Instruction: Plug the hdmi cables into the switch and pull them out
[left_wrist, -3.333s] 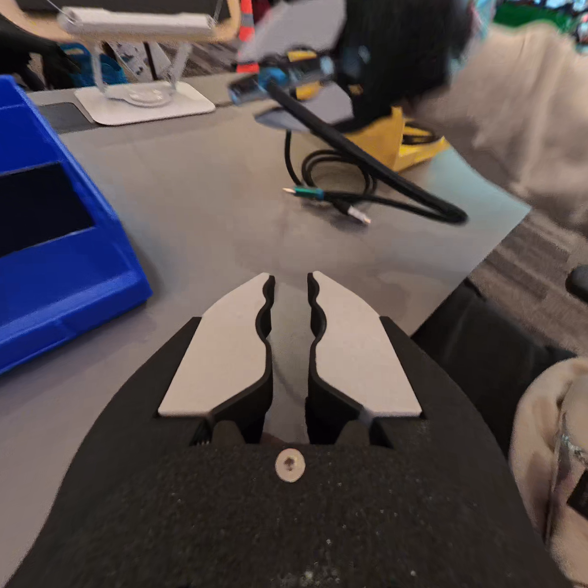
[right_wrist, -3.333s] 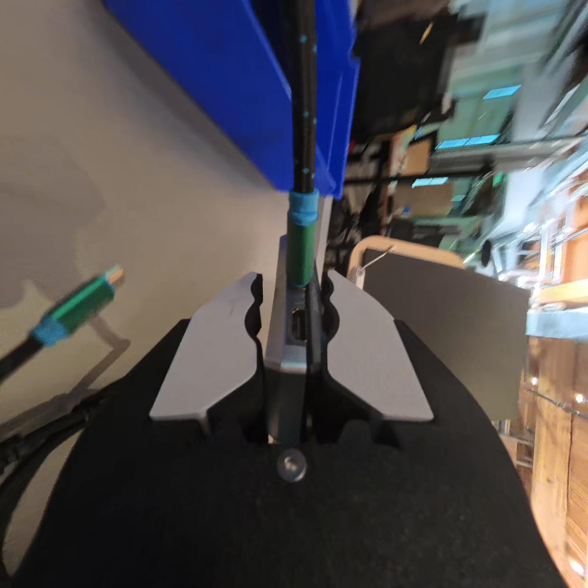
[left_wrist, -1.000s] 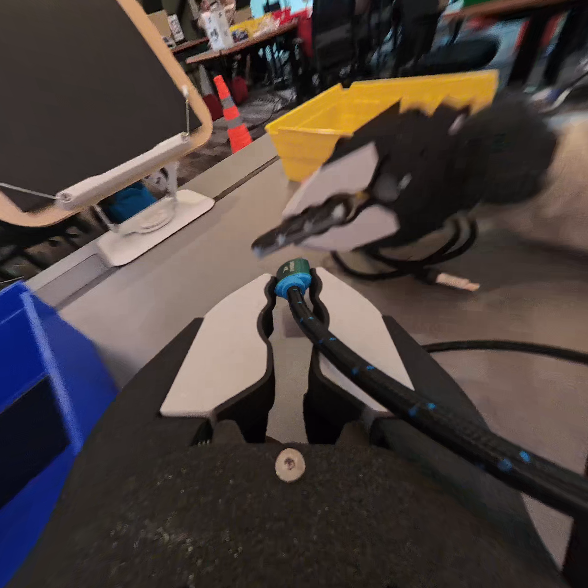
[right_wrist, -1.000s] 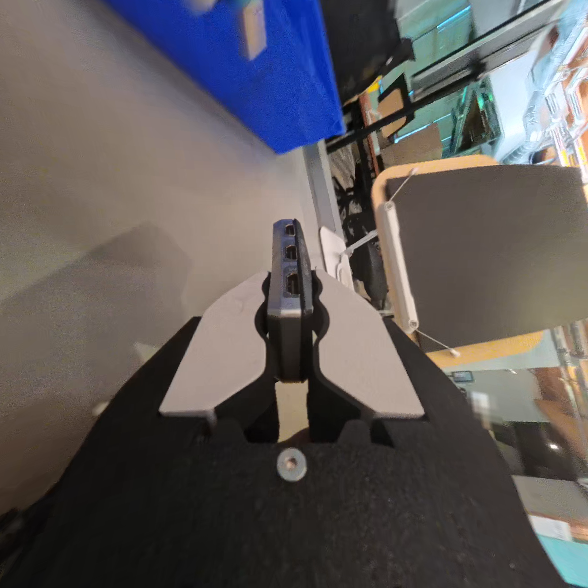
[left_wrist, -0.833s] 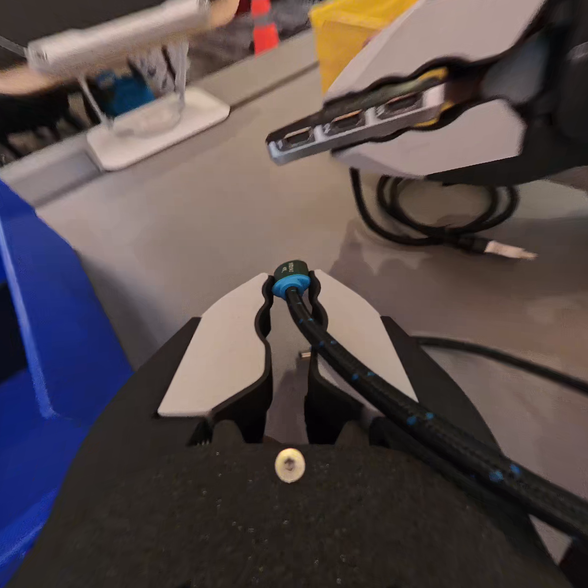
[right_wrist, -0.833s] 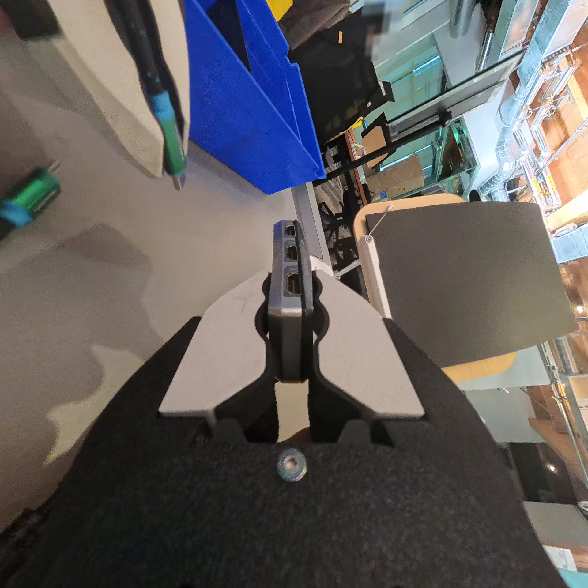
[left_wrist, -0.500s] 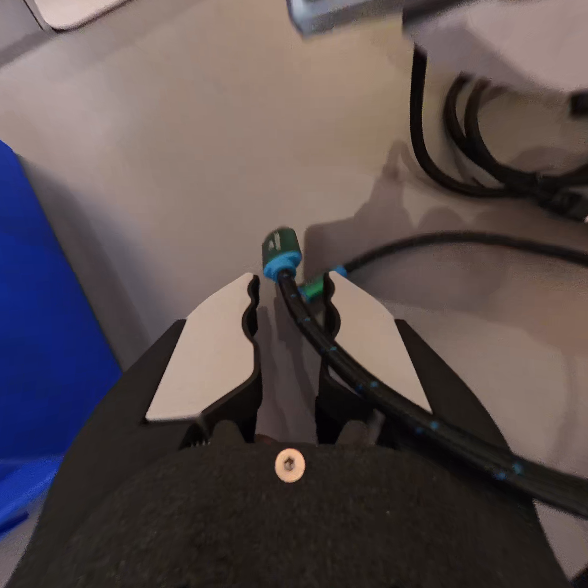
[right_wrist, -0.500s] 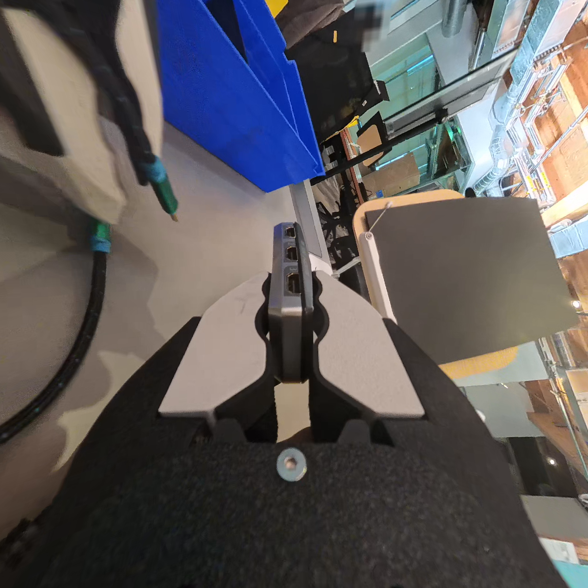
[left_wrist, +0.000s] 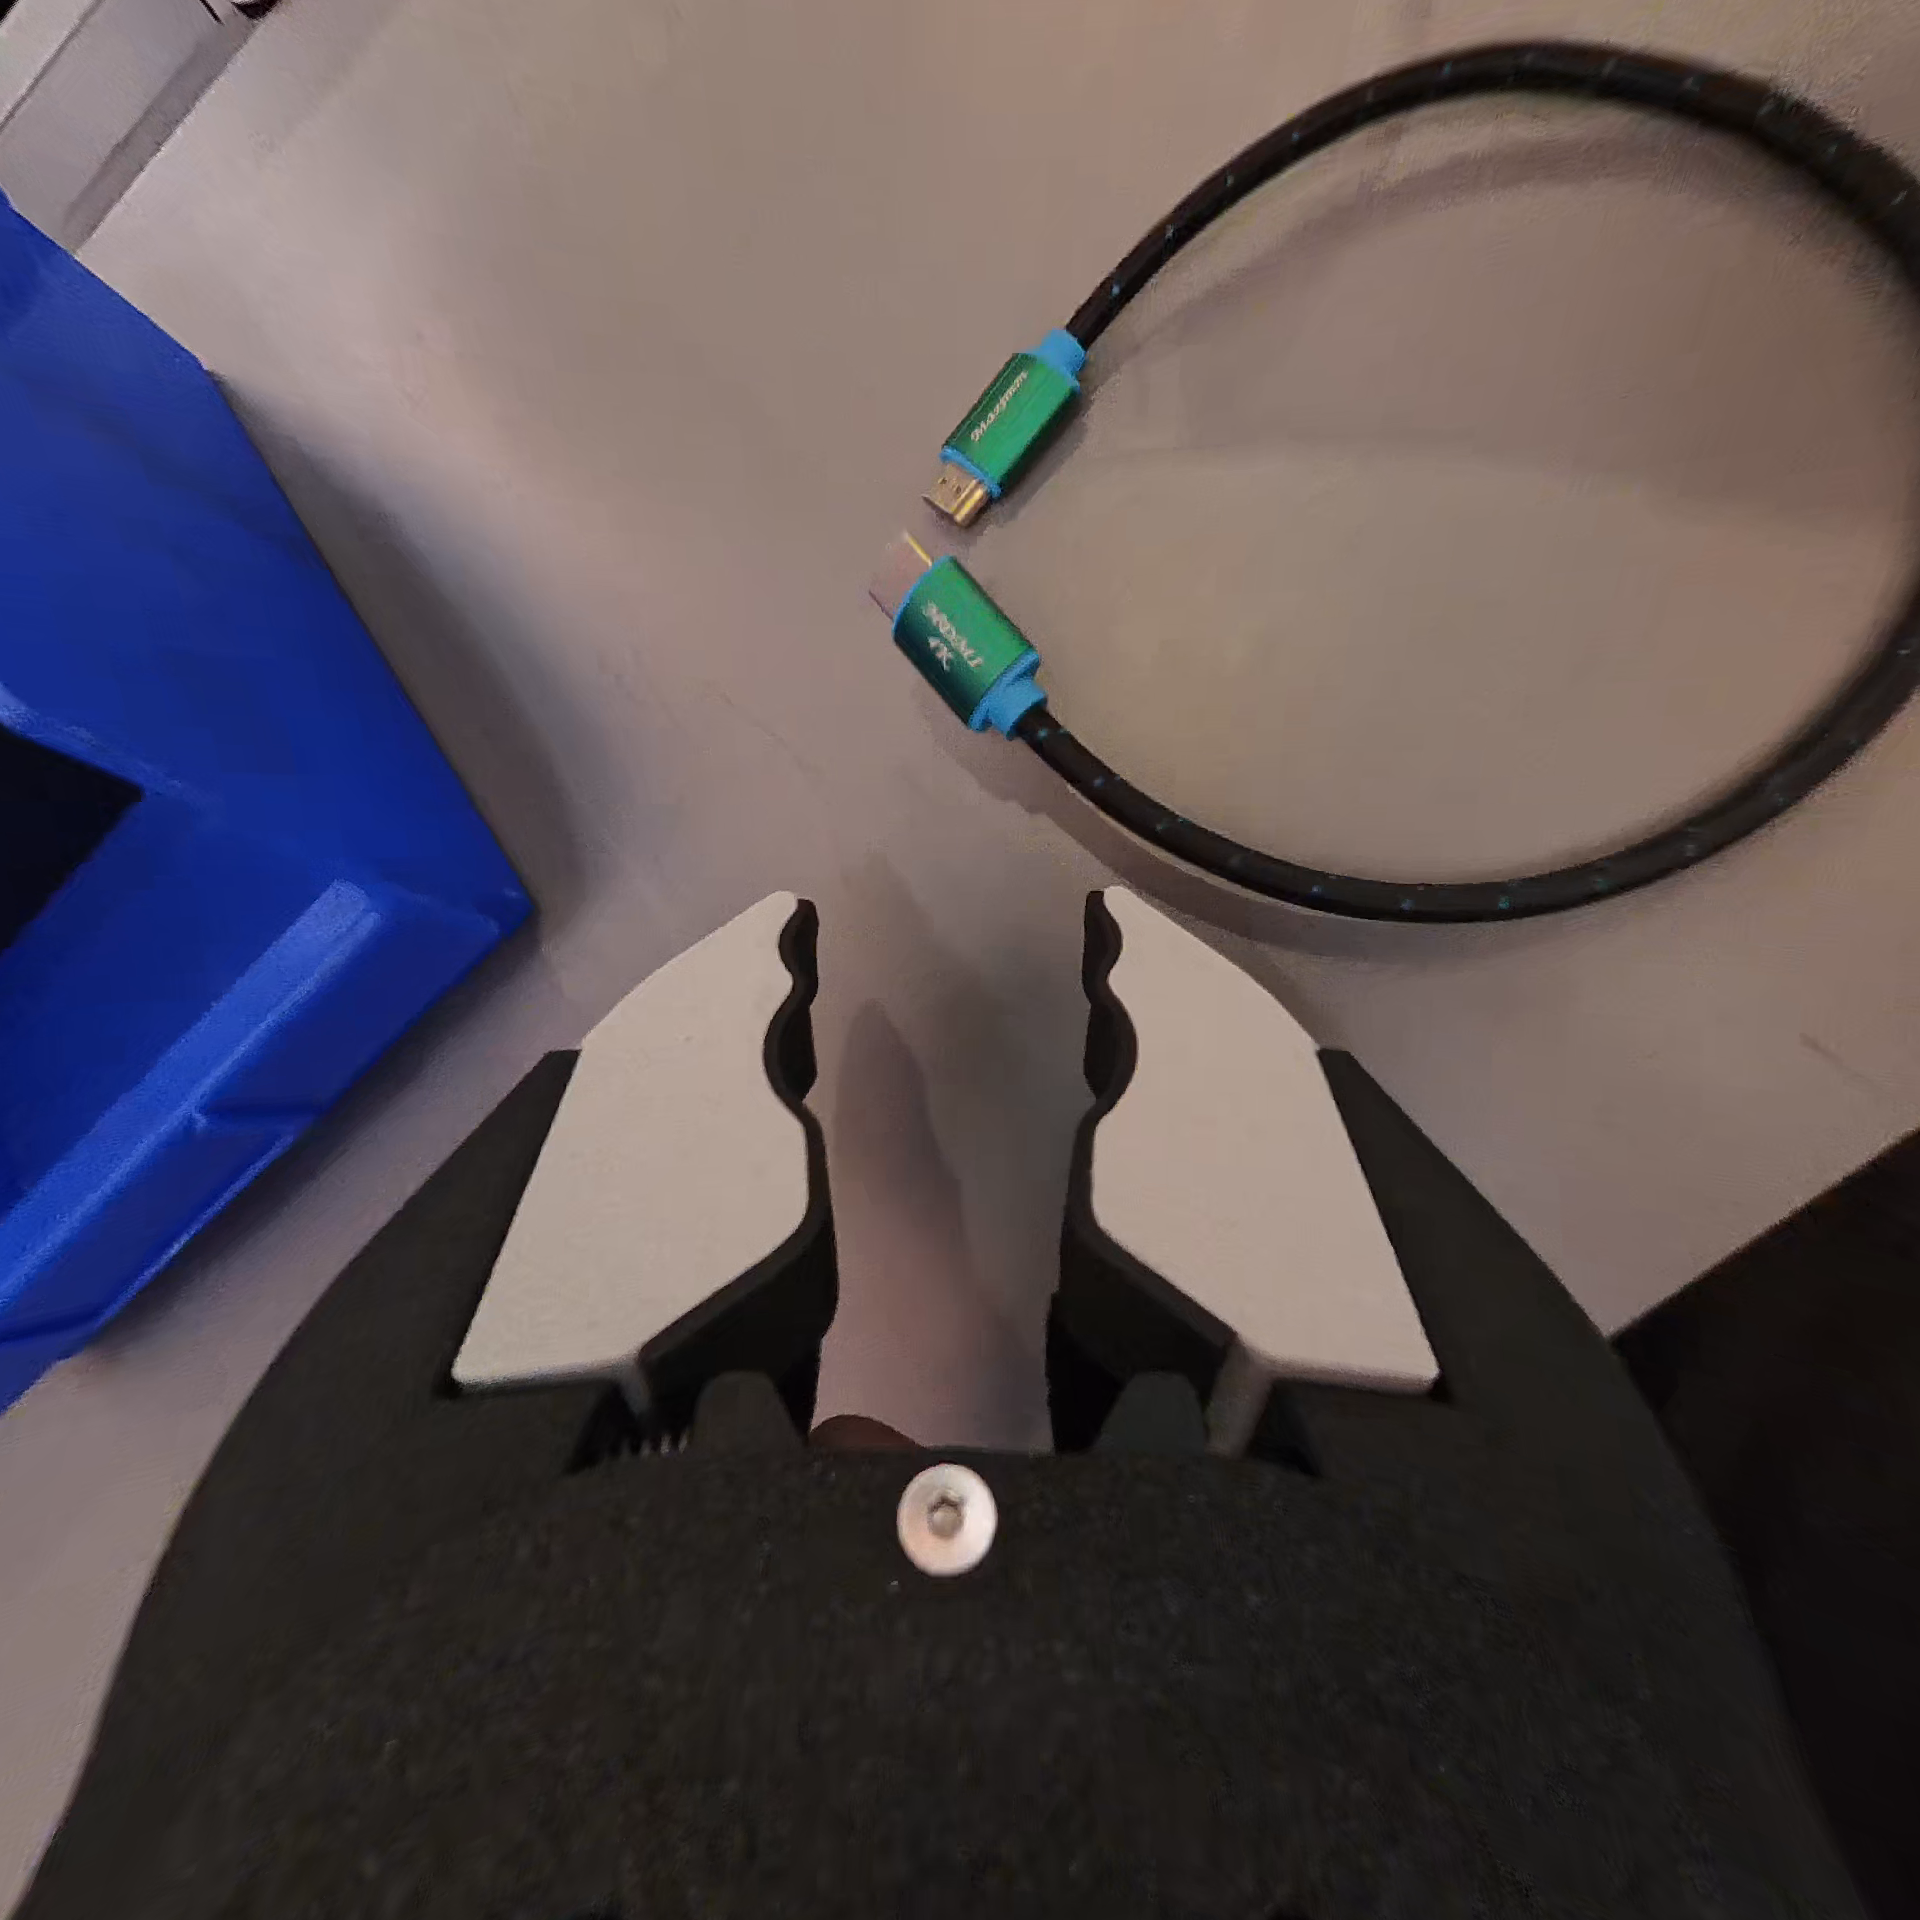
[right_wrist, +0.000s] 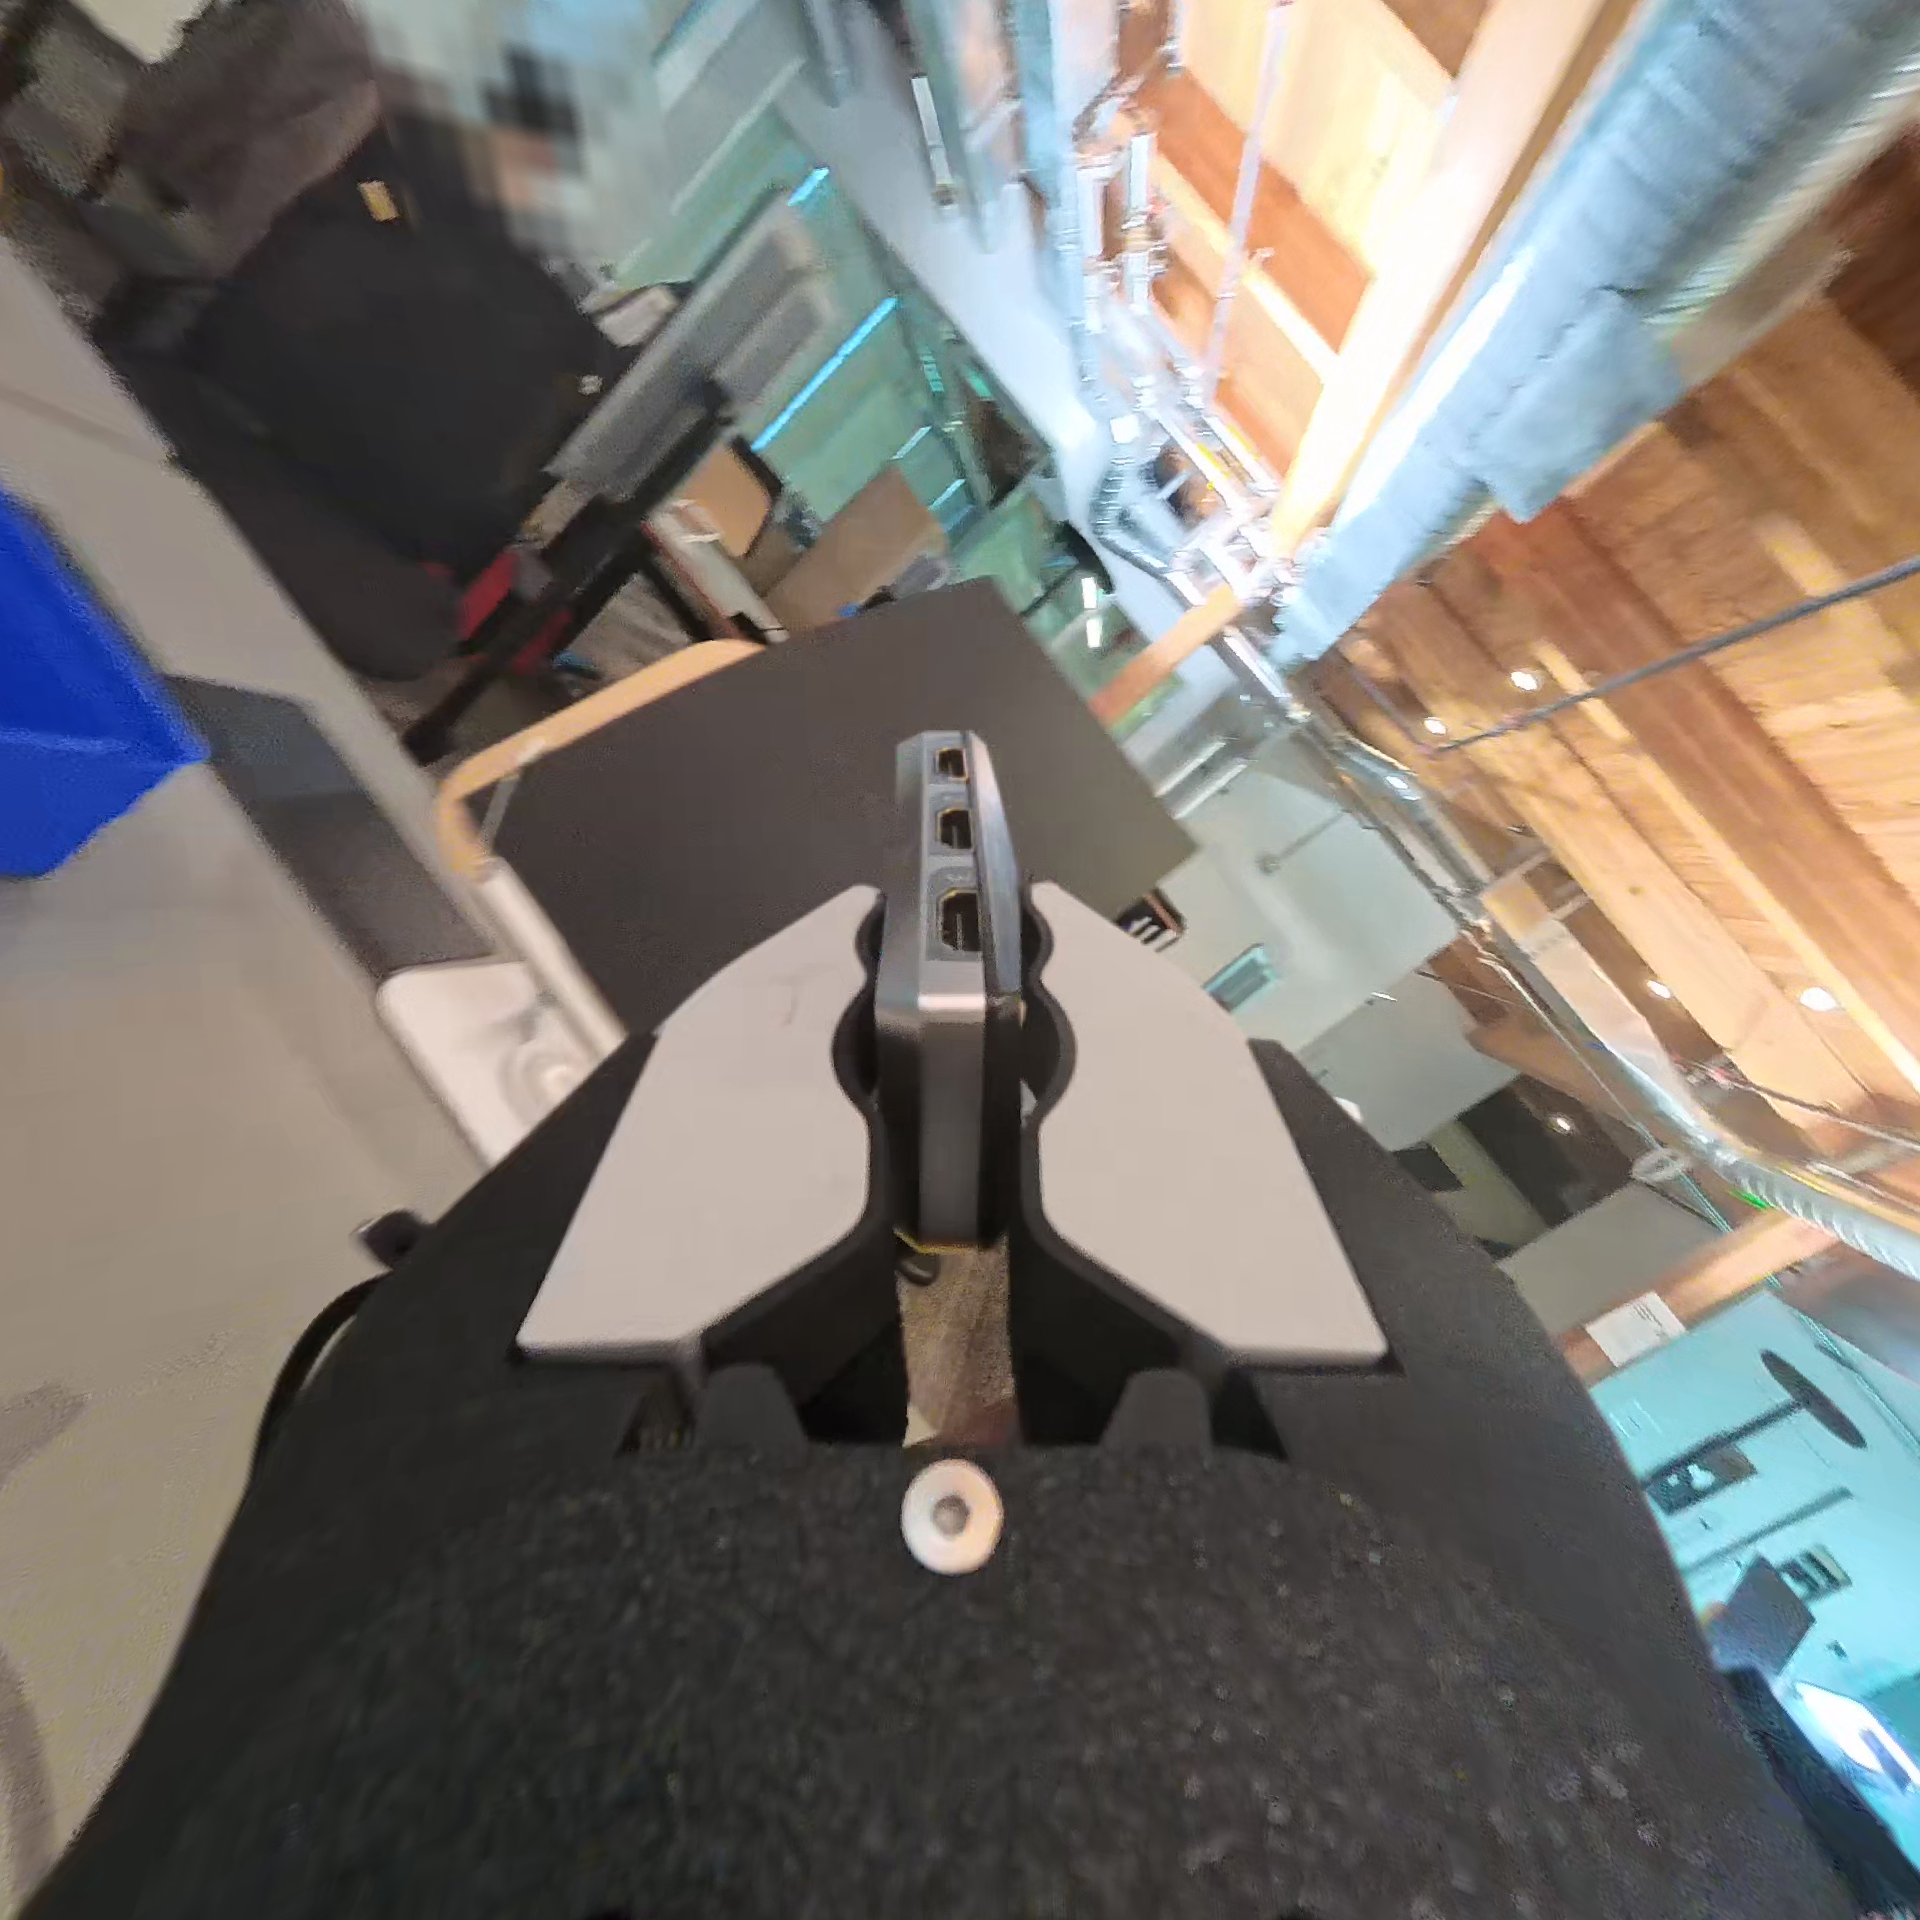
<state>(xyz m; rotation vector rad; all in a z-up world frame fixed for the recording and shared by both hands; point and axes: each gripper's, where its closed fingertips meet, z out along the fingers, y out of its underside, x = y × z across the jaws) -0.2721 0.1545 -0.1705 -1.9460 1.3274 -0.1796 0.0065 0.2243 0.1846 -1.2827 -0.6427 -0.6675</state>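
Observation:
A black braided HDMI cable (left_wrist: 1558, 894) lies looped on the grey table (left_wrist: 623, 364). Its two green plugs with blue collars, one (left_wrist: 1013, 428) and the other (left_wrist: 961, 646), lie close together with their tips nearly meeting. My left gripper (left_wrist: 945, 914) is open and empty, above the table just short of the nearer plug. My right gripper (right_wrist: 951, 914) is shut on the dark grey HDMI switch (right_wrist: 945, 935), held edge-on and lifted, with three empty ports facing the camera.
A blue bin (left_wrist: 177, 831) stands at the left of the table, also seen in the right wrist view (right_wrist: 62, 707). A black board with a wooden rim (right_wrist: 790, 727) on a white stand (right_wrist: 488, 1029) stands beyond the table edge. A dark area (left_wrist: 1787, 1351) lies at the lower right. Across from one pair of fingers to the other is roughly 45 centimeters.
My left gripper opened and let go of the cable plug, which now lies on the table, and pulled back above it. My right gripper, still holding the switch, tilted upward.

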